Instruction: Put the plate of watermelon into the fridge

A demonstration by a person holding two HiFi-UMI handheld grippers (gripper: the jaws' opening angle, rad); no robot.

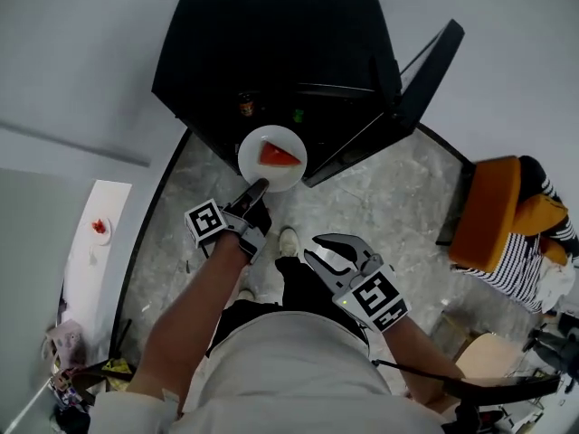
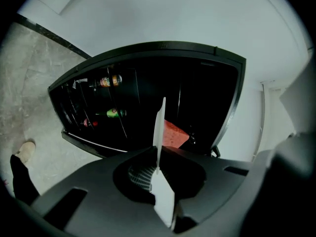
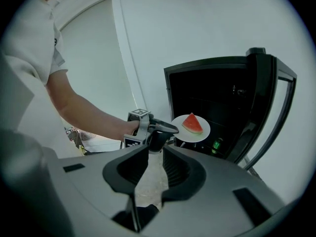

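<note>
A white plate (image 1: pixel 288 175) carrying a red watermelon wedge (image 1: pixel 278 155) hangs in front of the open black fridge (image 1: pixel 262 43). My left gripper (image 1: pixel 257 188) is shut on the plate's near rim. In the left gripper view the plate (image 2: pixel 159 127) shows edge-on between the closed jaws of the left gripper (image 2: pixel 158 154), with the watermelon (image 2: pixel 174 134) beyond it. My right gripper (image 1: pixel 327 250) stands open and empty, lower and to the right of the plate. In the right gripper view the right gripper (image 3: pixel 154 147) faces the left gripper (image 3: pixel 157 127) and the plate (image 3: pixel 200 133).
The fridge door (image 1: pixel 412 84) swings open to the right. Bottles (image 2: pixel 108 80) and cans (image 2: pixel 116 113) stand on the fridge shelves. An orange chair (image 1: pixel 493 211) with striped cloth is at the right. A white table (image 1: pixel 95 242) stands at the left. The floor is grey stone (image 1: pixel 389 206).
</note>
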